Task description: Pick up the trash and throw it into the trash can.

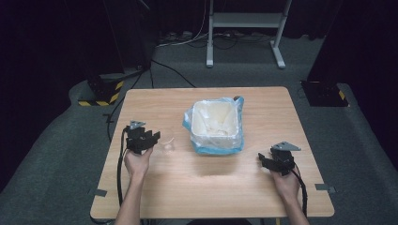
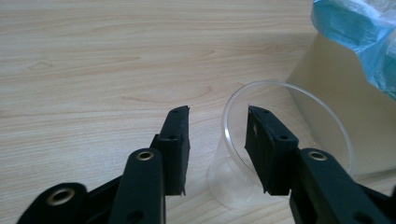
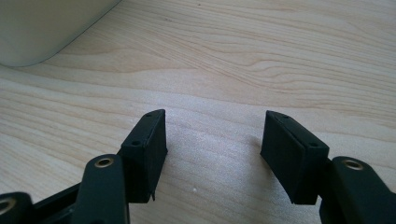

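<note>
A clear plastic cup (image 1: 167, 146) stands upright on the wooden table, just left of the bin. My left gripper (image 1: 152, 137) is at the cup. In the left gripper view the cup (image 2: 229, 186) has its near-left wall between the jaws of my left gripper (image 2: 218, 114): one jaw reaches inside the rim, the other stays outside. A gap still shows on both sides of the wall, so the pads do not press it. My right gripper (image 1: 263, 159) rests near the table's right front, and its jaws (image 3: 217, 119) stand open over bare wood.
A cream bin (image 1: 193, 123) lined with a blue bag (image 2: 359, 23) stands mid-table; its wall (image 2: 327, 93) is close behind the cup. A corner of the bin (image 3: 46, 28) lies left of my right gripper. The table (image 1: 211, 187) has bare wood in front.
</note>
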Demonstrator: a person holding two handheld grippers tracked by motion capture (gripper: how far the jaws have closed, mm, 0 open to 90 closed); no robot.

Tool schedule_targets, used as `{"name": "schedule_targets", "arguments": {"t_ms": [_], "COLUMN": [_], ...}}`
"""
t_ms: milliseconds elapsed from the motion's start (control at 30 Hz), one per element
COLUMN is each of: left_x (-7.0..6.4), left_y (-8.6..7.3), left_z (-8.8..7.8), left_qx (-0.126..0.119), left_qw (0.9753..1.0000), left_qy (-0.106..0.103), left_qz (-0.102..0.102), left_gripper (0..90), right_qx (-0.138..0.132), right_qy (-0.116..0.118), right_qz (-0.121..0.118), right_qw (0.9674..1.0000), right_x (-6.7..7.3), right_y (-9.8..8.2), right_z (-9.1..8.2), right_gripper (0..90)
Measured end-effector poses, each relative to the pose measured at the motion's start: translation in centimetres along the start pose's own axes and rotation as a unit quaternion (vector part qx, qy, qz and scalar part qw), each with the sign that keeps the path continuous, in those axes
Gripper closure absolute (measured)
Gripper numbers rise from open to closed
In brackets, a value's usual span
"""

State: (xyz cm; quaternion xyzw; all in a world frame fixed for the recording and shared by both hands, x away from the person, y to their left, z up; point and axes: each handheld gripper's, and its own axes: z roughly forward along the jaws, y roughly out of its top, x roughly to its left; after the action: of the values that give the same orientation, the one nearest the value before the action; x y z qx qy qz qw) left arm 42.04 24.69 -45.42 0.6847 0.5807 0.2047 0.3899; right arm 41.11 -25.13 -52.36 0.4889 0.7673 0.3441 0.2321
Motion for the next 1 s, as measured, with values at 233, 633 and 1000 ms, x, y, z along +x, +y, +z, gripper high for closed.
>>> {"name": "schedule_targets", "arguments": {"t_ms": [233, 633, 1000], "left_x": [0.0, -0.4, -1.9], "left_y": [0.0, 0.0, 0.8], "left_z": [0.4, 0.5, -0.3], "left_qx": [0.007, 0.008, 0.010], "left_qw": [1.0000, 0.9999, 0.9982], "left_qy": [-0.006, -0.011, -0.014], "left_qz": [-0.004, 0.006, 0.057], "left_gripper": [70.1, 81.0, 83.5], "right_qx": [0.000, 0.001, 0.001], "right_qy": [0.000, 0.000, 0.000], "right_qz": [0.000, 0.000, 0.000], "right_qw": [1.0000, 1.0000, 1.0000], "right_x": [0.0, 0.0, 0.0], "right_y": [0.0, 0.0, 0.0], "right_z": [0.0, 0.0, 0.0], "right_gripper": [40.0, 39.9, 40.0]}}
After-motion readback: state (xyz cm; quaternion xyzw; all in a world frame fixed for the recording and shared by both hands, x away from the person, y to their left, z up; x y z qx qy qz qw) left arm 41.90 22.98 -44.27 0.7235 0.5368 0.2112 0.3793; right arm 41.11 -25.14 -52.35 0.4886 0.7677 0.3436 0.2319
